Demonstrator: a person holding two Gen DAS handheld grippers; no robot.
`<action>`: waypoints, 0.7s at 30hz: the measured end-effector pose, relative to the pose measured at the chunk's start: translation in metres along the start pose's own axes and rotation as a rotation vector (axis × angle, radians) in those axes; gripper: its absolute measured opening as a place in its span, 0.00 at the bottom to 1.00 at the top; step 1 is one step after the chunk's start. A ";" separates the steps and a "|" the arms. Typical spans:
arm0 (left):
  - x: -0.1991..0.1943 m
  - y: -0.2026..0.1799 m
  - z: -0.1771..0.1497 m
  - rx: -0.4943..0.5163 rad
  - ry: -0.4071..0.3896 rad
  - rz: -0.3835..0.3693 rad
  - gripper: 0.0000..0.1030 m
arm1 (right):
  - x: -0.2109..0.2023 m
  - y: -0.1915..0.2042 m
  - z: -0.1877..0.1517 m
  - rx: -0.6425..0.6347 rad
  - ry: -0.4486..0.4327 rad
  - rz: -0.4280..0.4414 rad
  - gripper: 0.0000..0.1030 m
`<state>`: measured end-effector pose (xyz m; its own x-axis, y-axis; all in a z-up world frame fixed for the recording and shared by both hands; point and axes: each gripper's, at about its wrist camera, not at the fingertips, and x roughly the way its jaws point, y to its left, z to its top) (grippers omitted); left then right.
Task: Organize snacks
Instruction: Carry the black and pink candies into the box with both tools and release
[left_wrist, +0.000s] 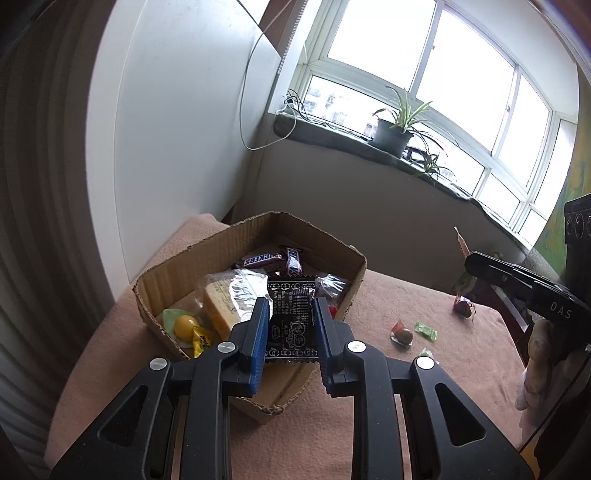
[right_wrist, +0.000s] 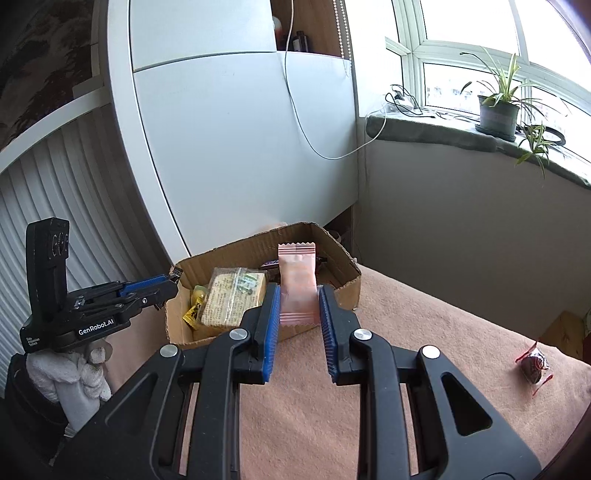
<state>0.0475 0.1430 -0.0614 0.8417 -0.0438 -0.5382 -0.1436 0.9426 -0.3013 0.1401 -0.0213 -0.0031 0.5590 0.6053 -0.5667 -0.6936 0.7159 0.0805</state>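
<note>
the left gripper is clamped on a black printed foil snack packet, held over the near edge of the open brown cardboard box. the right gripper is closed on a pale pink crimped snack packet, carried upright short of the box. the box already holds 2 brown chocolate bars, a clear-wrapped yellow cake and other sweets. judging by the pink cloth, about 4 small wrapped candies remain to collect.
</note>
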 end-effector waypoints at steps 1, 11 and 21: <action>0.000 0.003 0.002 -0.004 -0.002 0.004 0.22 | 0.004 0.004 0.004 -0.006 0.000 0.003 0.22; 0.013 0.033 0.014 -0.038 -0.005 0.049 0.22 | 0.057 0.026 0.026 -0.058 0.049 0.026 0.22; 0.035 0.044 0.016 -0.043 0.033 0.087 0.22 | 0.116 0.024 0.025 -0.040 0.147 0.019 0.22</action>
<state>0.0788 0.1879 -0.0810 0.8077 0.0261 -0.5890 -0.2383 0.9282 -0.2856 0.1995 0.0747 -0.0460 0.4748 0.5593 -0.6795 -0.7228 0.6883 0.0614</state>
